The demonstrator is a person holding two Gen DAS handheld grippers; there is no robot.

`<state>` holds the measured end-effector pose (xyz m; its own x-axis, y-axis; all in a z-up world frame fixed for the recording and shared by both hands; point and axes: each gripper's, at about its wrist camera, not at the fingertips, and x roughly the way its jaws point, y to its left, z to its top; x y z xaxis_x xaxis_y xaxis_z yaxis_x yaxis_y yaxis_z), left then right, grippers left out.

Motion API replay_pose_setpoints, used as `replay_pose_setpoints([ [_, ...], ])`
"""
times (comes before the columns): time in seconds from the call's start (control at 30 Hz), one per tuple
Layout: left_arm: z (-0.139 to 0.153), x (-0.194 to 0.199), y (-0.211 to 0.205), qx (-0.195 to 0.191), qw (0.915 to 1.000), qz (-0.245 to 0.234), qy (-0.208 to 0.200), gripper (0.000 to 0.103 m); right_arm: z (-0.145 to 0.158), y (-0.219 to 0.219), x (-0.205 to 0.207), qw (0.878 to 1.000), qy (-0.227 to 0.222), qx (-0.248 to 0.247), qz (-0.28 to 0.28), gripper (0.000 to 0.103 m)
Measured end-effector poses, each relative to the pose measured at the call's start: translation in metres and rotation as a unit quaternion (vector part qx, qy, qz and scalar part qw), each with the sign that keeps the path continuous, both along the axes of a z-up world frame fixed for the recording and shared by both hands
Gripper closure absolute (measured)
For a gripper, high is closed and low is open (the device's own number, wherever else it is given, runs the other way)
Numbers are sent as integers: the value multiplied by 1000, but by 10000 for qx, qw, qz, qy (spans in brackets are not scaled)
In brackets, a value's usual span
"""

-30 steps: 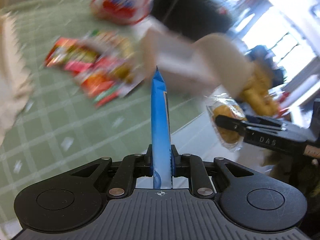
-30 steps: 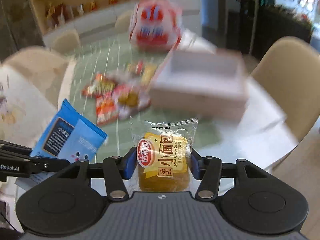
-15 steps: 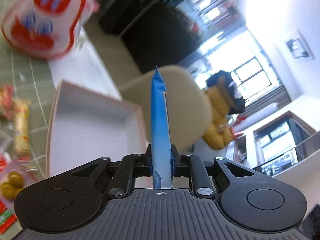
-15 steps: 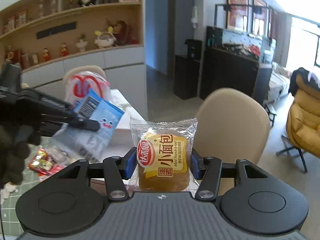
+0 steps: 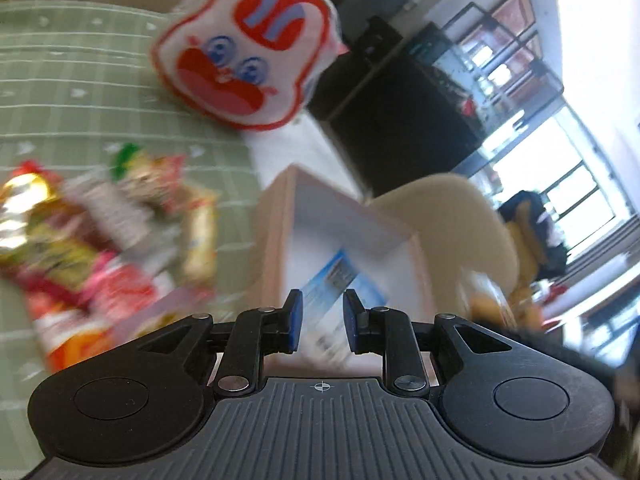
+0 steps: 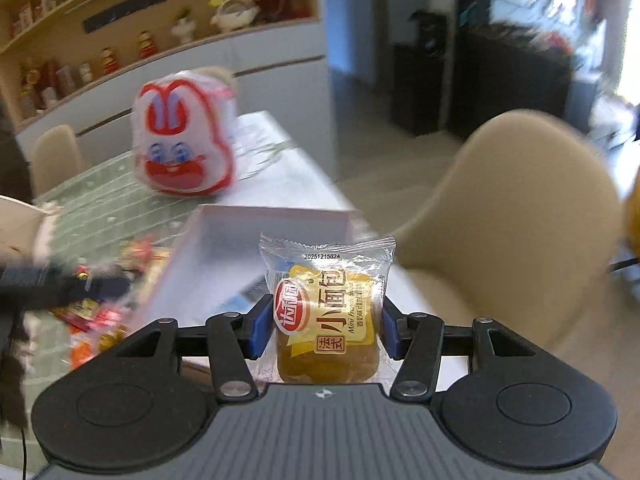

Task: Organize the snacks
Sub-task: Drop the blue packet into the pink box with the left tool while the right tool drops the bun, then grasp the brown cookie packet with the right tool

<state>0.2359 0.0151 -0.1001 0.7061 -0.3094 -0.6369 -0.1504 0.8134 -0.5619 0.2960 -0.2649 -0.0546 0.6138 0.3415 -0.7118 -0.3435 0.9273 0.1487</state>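
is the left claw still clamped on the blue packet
No, the left claw has just been opening and the blue packet lies loose in the box.

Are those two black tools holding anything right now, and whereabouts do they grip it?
The right tool pinches the bread packet by its sides. The left tool, jaws just opened, holds nothing; the blue packet lies in the box.

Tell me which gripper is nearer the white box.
Right. The right gripper, gripping a mini French bread packet, hangs at the white box; the left gripper sits off to its side.
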Motion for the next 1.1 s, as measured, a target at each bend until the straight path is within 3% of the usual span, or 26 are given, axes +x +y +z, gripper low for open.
replay_pose_setpoints([
  [0.13, -1, -48, -1, 816, 9961, 151, 312, 78, -25, 42, 35, 9988, 394, 196, 235, 50],
  [0.23, -14, -80, 5, 1047, 9912, 439, 675, 78, -41, 66, 47, 9986, 362, -51, 370, 48],
  [0.3, -21, -96, 19, 1017, 9888, 678, 857, 78, -48, 80, 53, 9977, 352, -402, 405, 39],
  [0.47, -24, -122, 39, 1017, 9840, 1106, 959, 78, -49, 91, 44, 9952, 128, -762, 600, 35],
  [0.67, -22, -120, 46, 993, 9858, 1066, 833, 78, -25, 113, 5, 9922, -106, -274, 1213, 34],
  [0.87, -17, -95, 55, 971, 9893, 929, 568, 78, -19, 141, -34, 9843, -204, -167, 1747, 34],
  [1.1, -17, -110, 69, 908, 9843, 1262, 835, 78, -23, 202, -12, 9634, 225, -346, 2647, 34],
])
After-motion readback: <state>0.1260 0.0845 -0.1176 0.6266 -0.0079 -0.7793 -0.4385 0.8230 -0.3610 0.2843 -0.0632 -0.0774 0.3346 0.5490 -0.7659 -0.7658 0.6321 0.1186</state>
